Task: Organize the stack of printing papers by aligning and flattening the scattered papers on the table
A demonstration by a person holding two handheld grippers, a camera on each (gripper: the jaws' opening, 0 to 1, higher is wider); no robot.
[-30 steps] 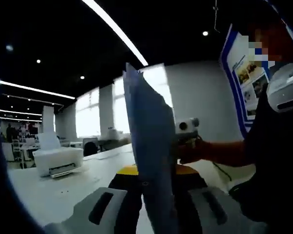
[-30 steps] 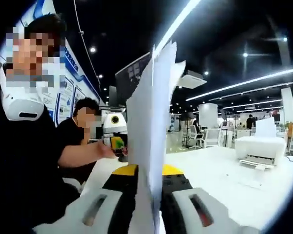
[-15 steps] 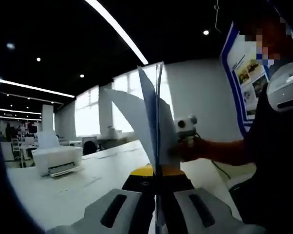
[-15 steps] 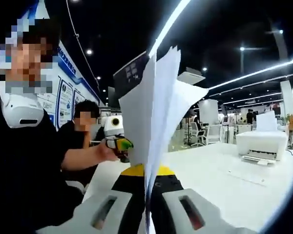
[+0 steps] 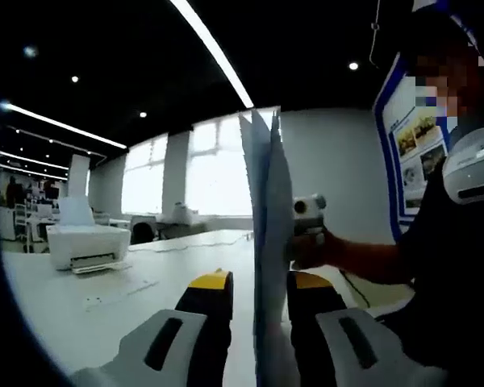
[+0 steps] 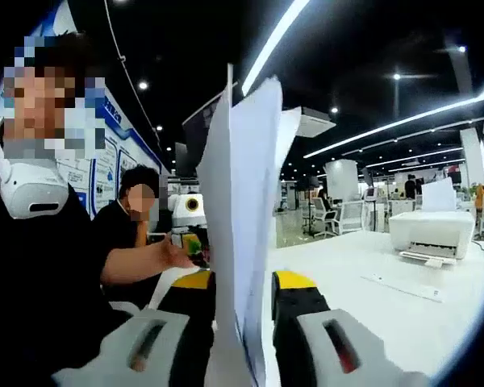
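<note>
Both tongs have spread since 0.5 s ago; left tongs (image 5: pixel 260 284) and right tongs (image 6: pixel 244 284) loosely flank upright papers (image 6: pixel 240 218).

Both grippers' fingers (image 5: pixel 214 302) (image 6: pixel 294 294) apart, upright.

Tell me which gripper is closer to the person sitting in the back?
Left. The left gripper is just in front of that person; the right gripper faces them from across the papers.
</note>
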